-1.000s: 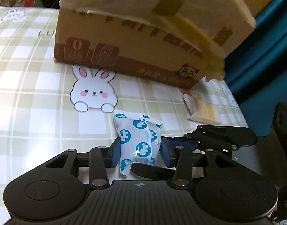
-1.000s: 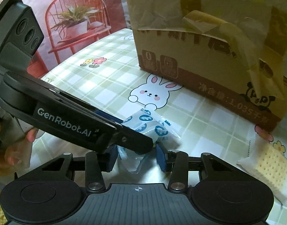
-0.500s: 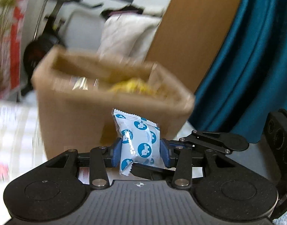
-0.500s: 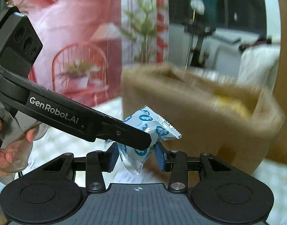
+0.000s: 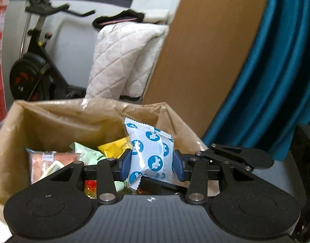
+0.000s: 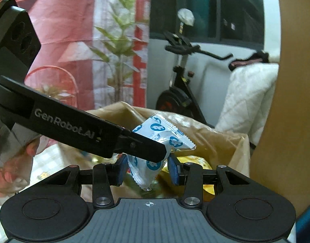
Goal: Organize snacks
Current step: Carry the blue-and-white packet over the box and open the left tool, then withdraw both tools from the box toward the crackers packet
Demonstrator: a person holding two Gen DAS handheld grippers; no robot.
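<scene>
A white snack packet with blue round prints [image 5: 152,147] hangs above the open cardboard box [image 5: 53,119]. My left gripper [image 5: 152,164] is shut on it, blue pads pressing both sides. My right gripper [image 6: 147,170] is shut on the lower end of the same packet [image 6: 165,129]. The left gripper's black finger [image 6: 94,133] crosses in front of the packet in the right wrist view. A finger of the right gripper [image 5: 235,156] shows at the right of the left wrist view. Inside the box lie an orange packet [image 5: 51,162], a green one [image 5: 84,151] and a yellow one [image 5: 114,147].
Behind the box [image 6: 215,141] stand an exercise bike [image 5: 33,70], a white quilted cloth [image 5: 118,60], a brown board [image 5: 205,50] and a teal curtain [image 5: 276,70]. A person's hand [image 6: 11,168] holds the left gripper. Checked tablecloth [image 6: 45,162] shows at the left.
Both grippers rose together with the packet from the tablecloth to above the box. The box's open top and the snacks inside have come into view.
</scene>
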